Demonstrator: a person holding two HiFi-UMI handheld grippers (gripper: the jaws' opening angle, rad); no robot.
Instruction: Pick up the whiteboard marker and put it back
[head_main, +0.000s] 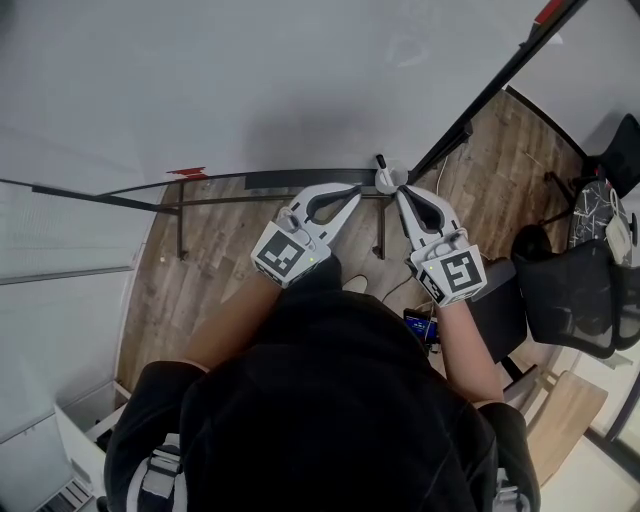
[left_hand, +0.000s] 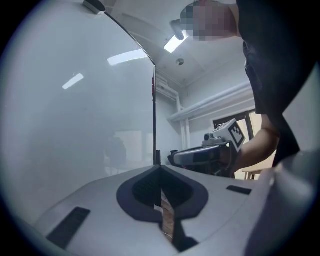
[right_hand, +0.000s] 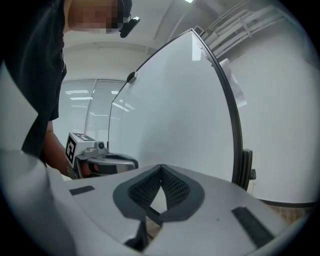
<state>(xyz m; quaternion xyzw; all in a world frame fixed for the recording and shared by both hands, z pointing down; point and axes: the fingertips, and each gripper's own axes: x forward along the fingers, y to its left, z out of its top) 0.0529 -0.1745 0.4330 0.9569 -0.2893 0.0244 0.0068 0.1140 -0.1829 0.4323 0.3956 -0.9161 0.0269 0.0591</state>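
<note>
No whiteboard marker shows clearly in any view. A small white round piece with a dark stub (head_main: 383, 176) sits on the whiteboard's lower rail (head_main: 270, 181); I cannot tell whether it is the marker. My right gripper (head_main: 399, 190) is just beside it, shut, and the right gripper view shows its tips (right_hand: 161, 166) meeting with nothing between them. My left gripper (head_main: 357, 190) is close by on its left, also shut and empty (left_hand: 159, 169). Both point level at the whiteboard (head_main: 250, 80). Each gripper view shows the other gripper off to the side.
The whiteboard (right_hand: 175, 110) fills the space ahead on a black stand with slanting legs (head_main: 470, 120). A small red piece (head_main: 190, 173) sits at the rail's left end. Black office chairs (head_main: 570, 290) stand at the right on the wooden floor (head_main: 220, 260).
</note>
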